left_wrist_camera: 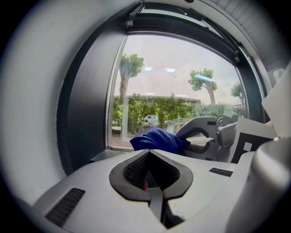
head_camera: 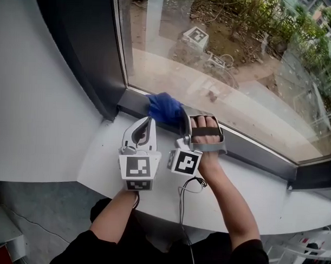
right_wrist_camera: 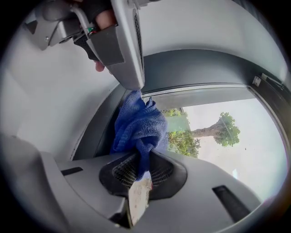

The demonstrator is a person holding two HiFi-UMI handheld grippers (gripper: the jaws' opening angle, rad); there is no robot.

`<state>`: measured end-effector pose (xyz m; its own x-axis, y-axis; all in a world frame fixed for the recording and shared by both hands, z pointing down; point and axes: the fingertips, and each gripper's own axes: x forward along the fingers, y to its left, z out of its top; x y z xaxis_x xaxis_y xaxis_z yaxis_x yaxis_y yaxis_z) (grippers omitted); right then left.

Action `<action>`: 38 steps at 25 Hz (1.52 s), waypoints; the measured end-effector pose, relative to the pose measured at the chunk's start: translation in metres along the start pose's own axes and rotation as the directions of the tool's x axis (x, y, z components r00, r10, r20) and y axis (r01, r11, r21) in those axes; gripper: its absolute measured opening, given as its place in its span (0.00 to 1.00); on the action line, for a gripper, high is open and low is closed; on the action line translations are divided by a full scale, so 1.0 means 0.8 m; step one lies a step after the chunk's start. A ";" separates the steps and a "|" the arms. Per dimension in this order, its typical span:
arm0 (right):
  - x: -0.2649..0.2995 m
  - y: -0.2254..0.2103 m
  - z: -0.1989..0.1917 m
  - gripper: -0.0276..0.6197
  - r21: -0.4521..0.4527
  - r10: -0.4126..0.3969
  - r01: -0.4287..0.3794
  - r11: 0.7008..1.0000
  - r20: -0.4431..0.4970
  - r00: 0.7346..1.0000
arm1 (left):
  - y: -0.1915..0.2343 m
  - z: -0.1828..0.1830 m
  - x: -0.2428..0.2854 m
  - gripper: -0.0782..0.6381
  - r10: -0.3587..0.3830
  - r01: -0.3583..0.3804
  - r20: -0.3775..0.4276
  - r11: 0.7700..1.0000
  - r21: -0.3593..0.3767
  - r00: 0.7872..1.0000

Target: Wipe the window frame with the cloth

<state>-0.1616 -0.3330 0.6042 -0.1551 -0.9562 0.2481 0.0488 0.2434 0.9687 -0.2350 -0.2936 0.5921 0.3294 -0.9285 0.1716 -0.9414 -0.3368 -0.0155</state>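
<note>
Overhead, the right gripper [head_camera: 181, 117] holds a blue cloth [head_camera: 163, 108] against the dark window frame [head_camera: 251, 150] near its corner. The left gripper [head_camera: 146, 125] sits just beside it over the white sill [head_camera: 99, 164]. Left gripper view: jaws together, nothing between. Right gripper view: jaws clamped on the cloth.

Cloth [head_camera: 163, 108] is sitting on the frame [head_camera: 262, 154] by its left corner, right tool [head_camera: 181, 119] is gripping it from the near side, left tool [head_camera: 147, 125] is hovering just left over the sill [head_camera: 99, 164].
</note>
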 end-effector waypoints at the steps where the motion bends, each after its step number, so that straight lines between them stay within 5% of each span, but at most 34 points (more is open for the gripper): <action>1: -0.001 0.001 -0.001 0.08 0.002 0.004 -0.004 1.000 -0.003 1.000 | -0.004 -0.001 0.000 0.12 -0.008 0.008 -0.007 1.000 0.005 1.000; 15: -0.012 0.006 -0.027 0.08 0.040 0.015 -0.014 0.999 -0.034 0.999 | -0.043 -0.006 0.005 0.12 -0.066 0.068 -0.018 0.993 0.093 0.998; 31: -0.030 0.016 -0.063 0.08 0.113 0.057 -0.048 0.992 -0.079 0.995 | -0.068 -0.017 -0.001 0.12 -0.080 0.082 -0.029 0.993 0.088 0.996; 38: -0.047 0.018 -0.092 0.08 0.189 0.066 -0.049 0.981 -0.087 0.994 | -0.116 -0.015 -0.003 0.12 -0.142 0.140 -0.001 0.977 0.162 0.990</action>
<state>-0.0825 -0.3054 0.6082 -0.0648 -0.9485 0.3102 -0.1315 0.3162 0.9395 -0.1490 -0.2583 0.6049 0.4595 -0.8711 0.1734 -0.8616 -0.4846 -0.1509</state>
